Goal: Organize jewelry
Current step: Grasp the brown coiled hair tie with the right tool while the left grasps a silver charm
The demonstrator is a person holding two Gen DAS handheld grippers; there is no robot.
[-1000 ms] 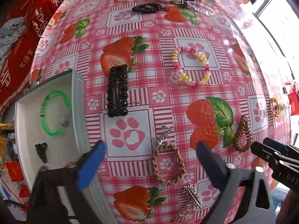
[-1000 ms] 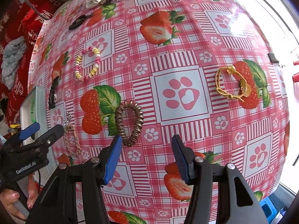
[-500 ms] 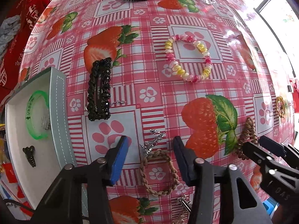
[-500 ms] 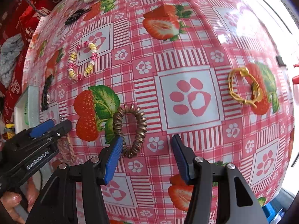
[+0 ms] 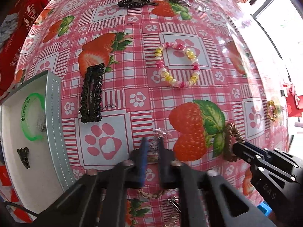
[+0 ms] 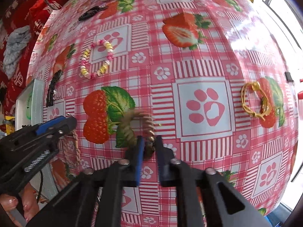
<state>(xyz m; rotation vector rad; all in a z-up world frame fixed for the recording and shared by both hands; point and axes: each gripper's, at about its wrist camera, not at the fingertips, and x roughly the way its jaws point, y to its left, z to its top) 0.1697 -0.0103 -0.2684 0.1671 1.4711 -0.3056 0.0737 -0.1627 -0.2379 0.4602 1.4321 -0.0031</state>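
A home setting is suggested: a table covered by a glossy pink strawberry-and-paw-print plaid oilcloth (image 5: 144, 87), with red printed fabric (image 5: 20, 43) heaped beside it, a bright window (image 6: 284, 9) behind.

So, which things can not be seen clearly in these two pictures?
- Left wrist view: braided bracelet mostly hidden behind the left gripper; its silver charm too small to identify.
- Right wrist view: brown coil hair tie motion-blurred where the right gripper clamps it.
- Left wrist view: tray cut off by the left edge.

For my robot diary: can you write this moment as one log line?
left gripper: closing on braided bracelet | right gripper: closing on brown coil hair tie | tray: green bangle inside
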